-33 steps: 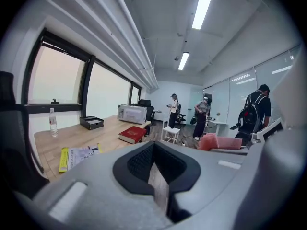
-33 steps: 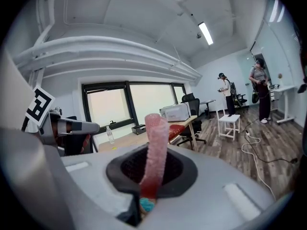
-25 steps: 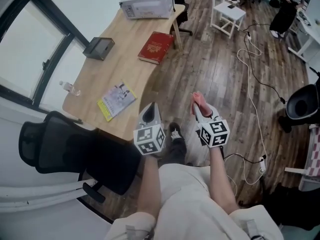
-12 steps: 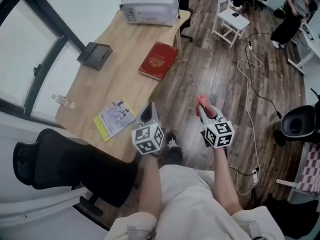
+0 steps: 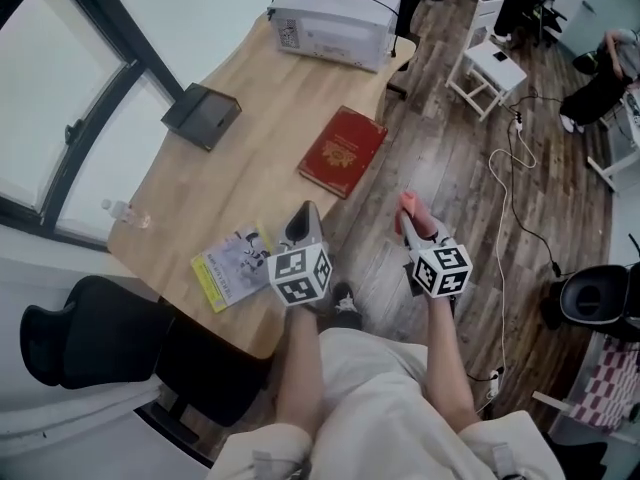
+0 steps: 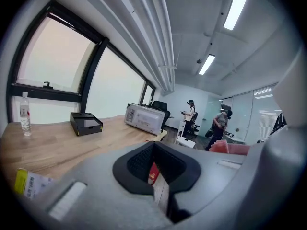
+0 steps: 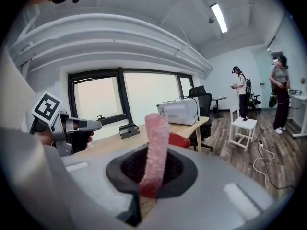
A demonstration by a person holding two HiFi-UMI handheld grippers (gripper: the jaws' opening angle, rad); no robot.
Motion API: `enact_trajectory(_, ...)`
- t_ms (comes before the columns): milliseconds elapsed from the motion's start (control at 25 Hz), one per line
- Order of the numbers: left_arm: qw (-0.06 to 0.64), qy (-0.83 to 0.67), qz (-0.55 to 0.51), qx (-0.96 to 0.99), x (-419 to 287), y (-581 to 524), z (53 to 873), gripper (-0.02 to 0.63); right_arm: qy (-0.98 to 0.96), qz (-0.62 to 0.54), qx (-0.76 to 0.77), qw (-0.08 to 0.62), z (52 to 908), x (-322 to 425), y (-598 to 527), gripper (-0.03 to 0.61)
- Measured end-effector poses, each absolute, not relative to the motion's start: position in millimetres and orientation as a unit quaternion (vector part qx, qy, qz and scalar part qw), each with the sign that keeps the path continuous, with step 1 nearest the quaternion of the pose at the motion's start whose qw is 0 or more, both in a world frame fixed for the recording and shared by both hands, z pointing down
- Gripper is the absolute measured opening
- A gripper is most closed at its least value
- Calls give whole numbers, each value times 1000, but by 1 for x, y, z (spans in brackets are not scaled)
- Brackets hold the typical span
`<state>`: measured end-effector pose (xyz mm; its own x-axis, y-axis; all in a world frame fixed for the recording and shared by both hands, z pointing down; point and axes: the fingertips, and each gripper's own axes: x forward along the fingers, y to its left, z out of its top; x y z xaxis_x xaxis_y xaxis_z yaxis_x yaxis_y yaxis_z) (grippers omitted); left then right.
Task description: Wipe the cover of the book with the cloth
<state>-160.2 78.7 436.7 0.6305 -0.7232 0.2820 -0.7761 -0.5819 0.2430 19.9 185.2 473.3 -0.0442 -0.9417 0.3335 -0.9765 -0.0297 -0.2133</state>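
Note:
A red book [image 5: 343, 151] lies flat near the right edge of the wooden table [image 5: 230, 168]. Both grippers hang in front of it over the floor, short of the table's edge. My right gripper [image 5: 410, 211] is shut on a pink cloth [image 5: 406, 204], which stands up from its jaws as a folded strip [image 7: 156, 147]. My left gripper [image 5: 303, 226] is nearer the table corner, jaws shut with nothing in them. A sliver of the red book [image 6: 152, 173] shows past the left gripper's [image 6: 156, 163] tips. In the right gripper view the book [image 7: 180, 140] lies behind the cloth.
On the table stand a white printer [image 5: 335, 18] at the far end, a black box [image 5: 202, 115], a yellow-edged booklet [image 5: 230, 266] and a water bottle [image 5: 128, 215]. A black chair [image 5: 90, 343] is at the left. A white stool [image 5: 490, 63] and cables [image 5: 520, 168] are on the floor.
The table and the red book have come closer and lower in the head view as the person steps toward them. Both grippers keep their pose, and the cloth stays in the right one.

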Motion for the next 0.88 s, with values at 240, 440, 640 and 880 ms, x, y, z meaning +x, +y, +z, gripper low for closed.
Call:
enact_trajectory(240,184,-425,100,881,-163,39,456,8,-704,205,678,55,489,15,129,23)
enact_trajectory(440,201,-424,114,876,-166,20,479,8,-717,199,661,100,511,12,96,23)
enact_trajectory(640,206,-416,126,877,-150,-8,500,8,-746,184,624,145,531,20,61,23)
enact_trajectory(880,236,-414,151,866,-119,-55,526,8,-797,168,546,196,540,30,-6,25)
